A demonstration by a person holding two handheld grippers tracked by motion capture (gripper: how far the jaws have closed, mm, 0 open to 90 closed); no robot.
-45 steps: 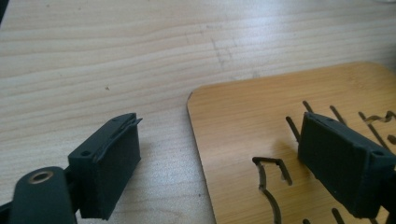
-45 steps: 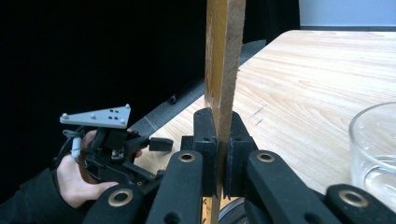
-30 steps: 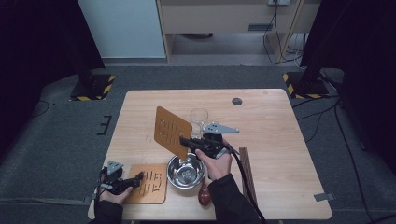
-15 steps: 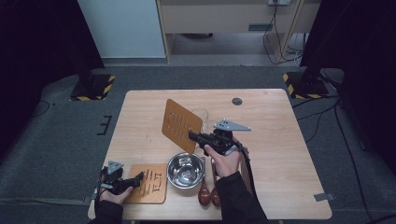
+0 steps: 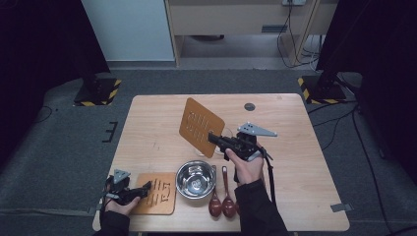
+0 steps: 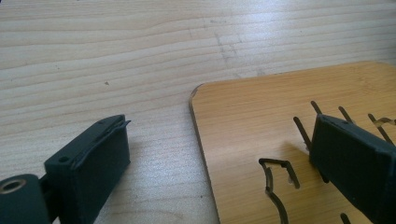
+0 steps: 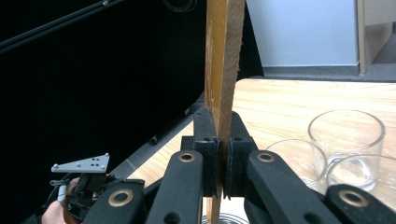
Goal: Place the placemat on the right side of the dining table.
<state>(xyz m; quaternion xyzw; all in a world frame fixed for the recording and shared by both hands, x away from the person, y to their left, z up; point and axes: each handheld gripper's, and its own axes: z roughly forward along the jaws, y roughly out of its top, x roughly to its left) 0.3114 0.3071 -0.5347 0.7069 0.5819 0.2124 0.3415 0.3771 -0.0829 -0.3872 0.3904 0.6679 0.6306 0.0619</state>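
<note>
My right gripper point(image 5: 212, 137) is shut on a thin wooden mat with slots point(image 5: 199, 125), held tilted above the middle of the table. In the right gripper view the wooden mat point(image 7: 223, 70) stands edge-on, clamped between the jaws of my right gripper point(image 7: 218, 140). My left gripper point(image 5: 146, 187) rests at the table's front left, open, its jaws either side of the edge of a second wooden mat point(image 5: 158, 193) lying flat. In the left gripper view, that flat mat point(image 6: 289, 140) lies under the right jaw of my left gripper point(image 6: 219, 163).
A steel bowl point(image 5: 196, 179) sits at the front centre with two dark wooden spoons point(image 5: 222, 202) to its right. Clear glasses point(image 7: 346, 140) stand on the table point(image 5: 295, 147) behind the lifted mat. A small dark disc point(image 5: 250, 106) lies near the far edge.
My right gripper has carried the held mat up and away to the right, off the area above the bowl. The left gripper has stayed put.
</note>
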